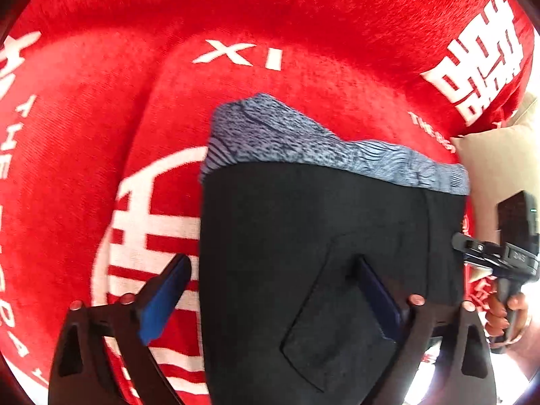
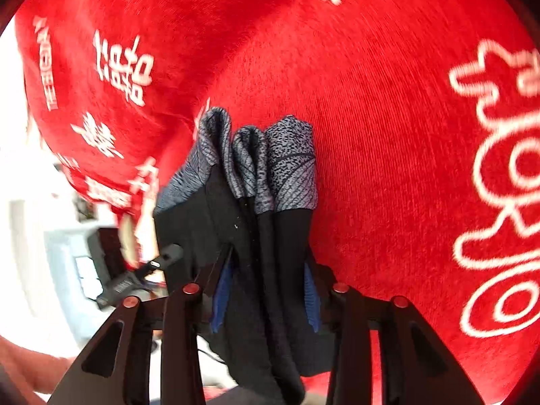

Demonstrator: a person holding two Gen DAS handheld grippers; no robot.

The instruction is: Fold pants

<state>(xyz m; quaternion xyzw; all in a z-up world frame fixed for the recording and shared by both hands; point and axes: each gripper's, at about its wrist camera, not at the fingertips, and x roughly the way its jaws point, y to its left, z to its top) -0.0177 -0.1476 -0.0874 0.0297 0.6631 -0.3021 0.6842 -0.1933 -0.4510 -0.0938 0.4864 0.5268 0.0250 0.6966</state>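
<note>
The pants (image 1: 320,253) lie on a red cloth (image 1: 303,17) printed with white lettering, black in the body with a mottled grey band (image 1: 303,141) along the far end, and they already look folded over at least once, since the right wrist view shows several layers bunched side by side. The right hand-held gripper (image 2: 270,290) is clamped on those stacked layers, blue pads pressing from both sides. The left hand-held gripper (image 1: 273,290) stands wide, one finger off the cloth's edge over the red and the other over the black fabric near a sewn pocket, holding nothing that I can see. To my eye the step is another fold, and it would go best if the left took the near edge cleanly, through all layers, level with the right's grip, so the two carry the edge over together and the grey band lands square rather than skewed. There is plenty of open red cloth beyond the grey band to lay into. On the right the cloth ends near a beige cushion (image 1: 499,162), so drifting that way looks risky.
</note>
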